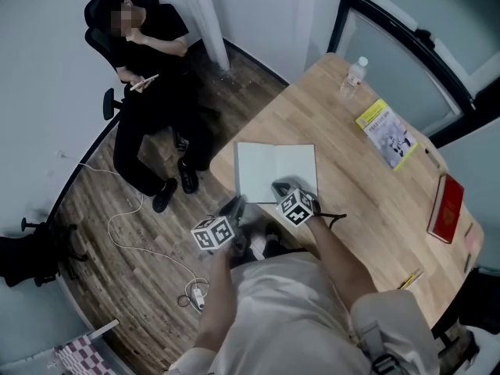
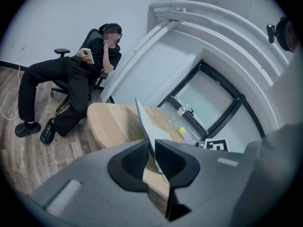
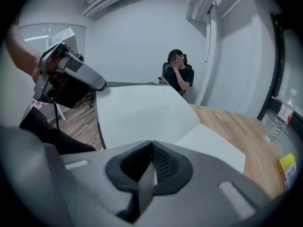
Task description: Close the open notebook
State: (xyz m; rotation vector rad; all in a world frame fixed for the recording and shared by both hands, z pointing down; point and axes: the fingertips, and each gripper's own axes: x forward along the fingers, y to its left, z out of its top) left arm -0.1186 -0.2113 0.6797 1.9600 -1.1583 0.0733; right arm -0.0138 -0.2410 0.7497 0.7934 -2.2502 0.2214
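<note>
**A:** Where's the open white-paged notebook (image 1: 275, 170)?

**B:** On the pale wooden desk (image 1: 375, 209), by its near edge, right in front of the person. The spine (image 1: 275, 151) runs from that edge straight away from the person, so the long axis points away from both hands.

**A:** Left hand-held gripper (image 2: 151, 148)?

**B:** Jaws narrow, pinched on the near corner of the left leaf (image 2: 143, 119). Its own view shows the leaf edge-on, standing up off the desk. The right gripper view agrees: the leaf is tilted well up, not flat.

**A:** Right hand-held gripper (image 3: 151, 146)?

**B:** Jaws together with a thin sliver of sheet between the pads. I read that as a clamp on the near edge of the right page (image 3: 213, 148), which lies flat on the desk.

**A:** So what does the next move turn on?

**B:** The hinge line. The leaf is to the left of the spine and the left hand has it, so it's the left hand's job. My call is an arc up and over the spine, rightward, landing on the right page.

**A:** Risk?

**B:** The right hand-held gripper sits just right of the spine at the near edge, probably inside the landing area. I'd guess it has to let go and back off before the leaf comes down. I can't tell if the pinch holds the cover or only a page; a single page would leave the notebook open.

**A:** Progress?

**B:** Leaf lifted, not past vertical. Early in the swing.
</note>
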